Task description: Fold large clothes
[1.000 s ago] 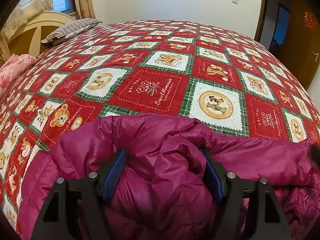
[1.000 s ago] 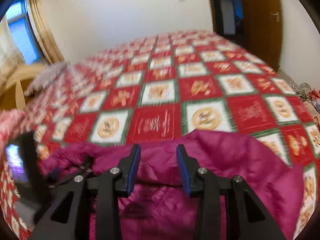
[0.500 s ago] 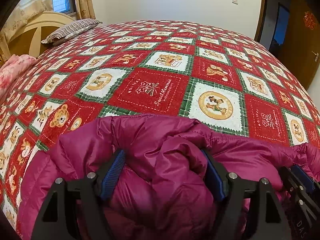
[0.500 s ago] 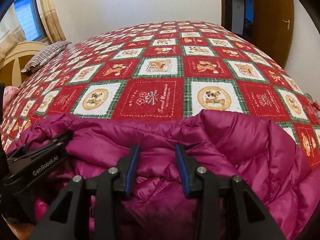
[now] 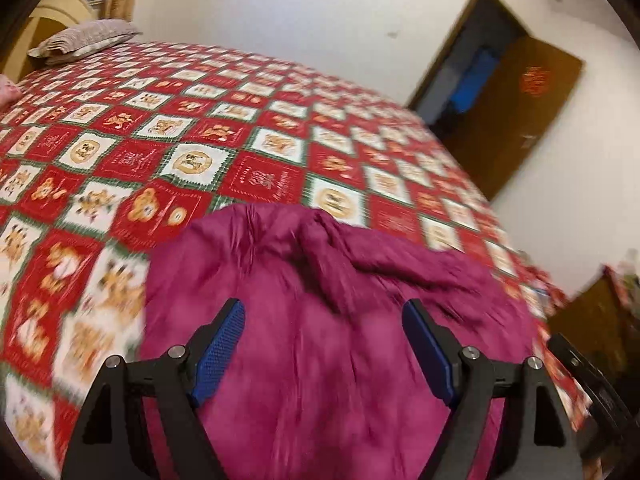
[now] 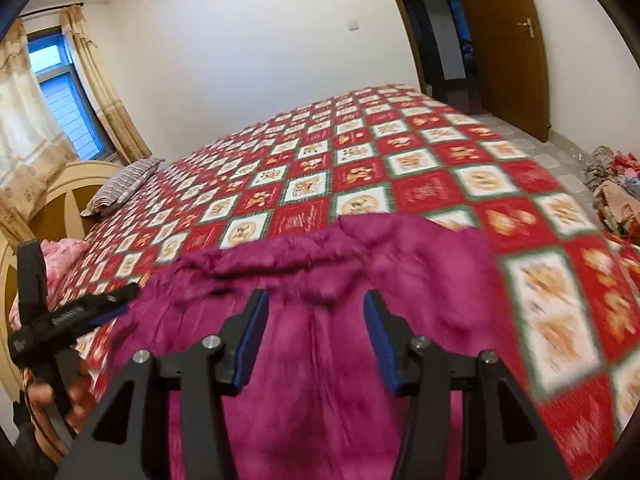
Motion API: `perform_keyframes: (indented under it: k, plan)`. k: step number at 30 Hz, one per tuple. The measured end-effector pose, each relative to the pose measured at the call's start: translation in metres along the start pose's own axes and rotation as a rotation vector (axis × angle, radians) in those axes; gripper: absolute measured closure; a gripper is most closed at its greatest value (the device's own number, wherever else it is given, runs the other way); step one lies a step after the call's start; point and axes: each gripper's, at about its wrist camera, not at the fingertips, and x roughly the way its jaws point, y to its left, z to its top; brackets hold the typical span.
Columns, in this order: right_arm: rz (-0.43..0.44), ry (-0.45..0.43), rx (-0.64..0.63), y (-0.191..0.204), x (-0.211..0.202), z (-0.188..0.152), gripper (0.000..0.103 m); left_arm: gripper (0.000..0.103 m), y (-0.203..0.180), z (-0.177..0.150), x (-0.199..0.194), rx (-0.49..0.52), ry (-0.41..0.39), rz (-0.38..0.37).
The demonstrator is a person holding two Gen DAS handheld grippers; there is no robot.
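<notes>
Both claws, left claw (image 5: 323,316) and right claw (image 6: 315,312), just opened above the puffy magenta jacket (image 5: 320,360)

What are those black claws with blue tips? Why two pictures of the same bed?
Those are grippers: pinching tools a person holds, one in each hand. Each carries a camera, so one picture looks along the left gripper, the other along the right gripper. A puffy purple jacket lies on the red teddy-bear bedspread; a striped pillow sits far off. Both pairs of jaws have just been opening: the jacket lies between the fingers, but nothing pinches it.
</notes>
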Motion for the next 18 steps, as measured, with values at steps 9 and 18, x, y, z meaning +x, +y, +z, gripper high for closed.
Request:
perform_keyframes:
  k: [9, 18]
  plan:
    - [-0.076, -0.017, -0.03, 0.005, -0.146, -0.08, 0.037, 0.022, -0.006, -0.097, -0.141, 0.213, -0.035, -0.066]
    - [-0.163, 0.089, -0.052, -0.003, -0.192, -0.159, 0.035, 0.022, 0.009, -0.205, -0.173, 0.216, 0.076, 0.025]
